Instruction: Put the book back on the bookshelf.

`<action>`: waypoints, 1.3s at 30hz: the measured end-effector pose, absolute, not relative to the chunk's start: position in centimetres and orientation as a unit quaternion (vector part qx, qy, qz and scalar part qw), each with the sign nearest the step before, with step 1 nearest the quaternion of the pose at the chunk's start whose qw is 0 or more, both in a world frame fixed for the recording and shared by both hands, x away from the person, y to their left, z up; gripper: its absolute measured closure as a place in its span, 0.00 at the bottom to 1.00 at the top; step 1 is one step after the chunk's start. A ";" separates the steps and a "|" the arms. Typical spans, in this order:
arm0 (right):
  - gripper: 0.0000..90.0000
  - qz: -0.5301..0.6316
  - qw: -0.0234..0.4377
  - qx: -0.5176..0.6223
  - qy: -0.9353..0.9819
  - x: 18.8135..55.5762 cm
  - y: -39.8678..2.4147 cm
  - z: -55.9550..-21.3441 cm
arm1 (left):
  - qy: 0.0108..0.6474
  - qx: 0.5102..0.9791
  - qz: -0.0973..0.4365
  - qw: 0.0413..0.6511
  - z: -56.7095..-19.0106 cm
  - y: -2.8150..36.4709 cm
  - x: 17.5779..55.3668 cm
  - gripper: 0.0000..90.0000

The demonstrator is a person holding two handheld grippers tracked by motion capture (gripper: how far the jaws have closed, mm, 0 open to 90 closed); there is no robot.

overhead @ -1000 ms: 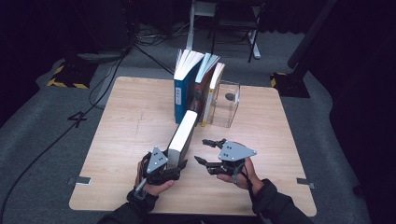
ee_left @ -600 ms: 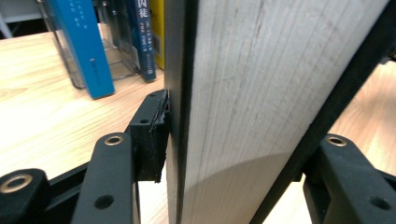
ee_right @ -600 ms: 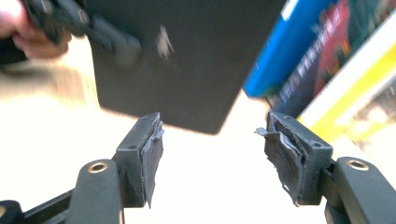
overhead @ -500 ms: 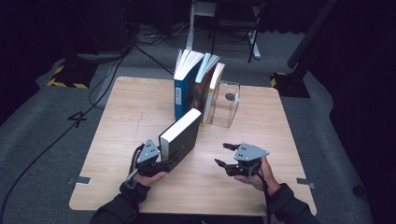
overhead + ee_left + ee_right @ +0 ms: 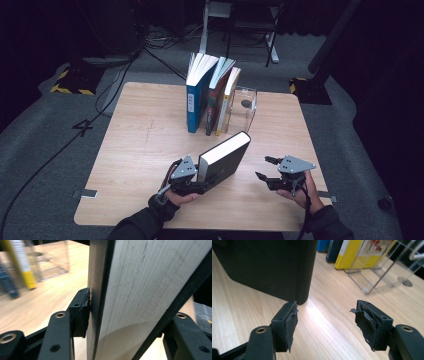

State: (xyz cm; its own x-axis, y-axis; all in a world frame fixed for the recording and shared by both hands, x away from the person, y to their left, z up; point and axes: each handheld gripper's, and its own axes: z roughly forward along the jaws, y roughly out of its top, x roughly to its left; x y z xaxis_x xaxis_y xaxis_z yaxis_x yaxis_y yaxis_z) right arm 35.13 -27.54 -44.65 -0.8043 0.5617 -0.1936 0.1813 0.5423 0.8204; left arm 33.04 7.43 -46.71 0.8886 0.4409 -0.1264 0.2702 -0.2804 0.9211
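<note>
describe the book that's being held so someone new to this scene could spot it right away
On the wooden table, look at the near edge, in front of the row of upright books beside a clear stand. The black book is clamped in the left tongs, tilted off the table, cream page edge up, apart from the row.

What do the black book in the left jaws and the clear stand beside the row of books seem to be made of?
The black book: a matt black cover, probably card or cloth board, around a pale paper block; fine page lines show in the left gripper view. The clear stand: see-through with shiny edges, so likely acrylic, though glass cannot be ruled out.
</note>
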 end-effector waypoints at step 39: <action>0.35 0.470 0.122 0.114 0.867 34.2 -23.6 -45.1 | 0.157 0.842 0.030 0.516 -47.4 6.8 32.6 0.43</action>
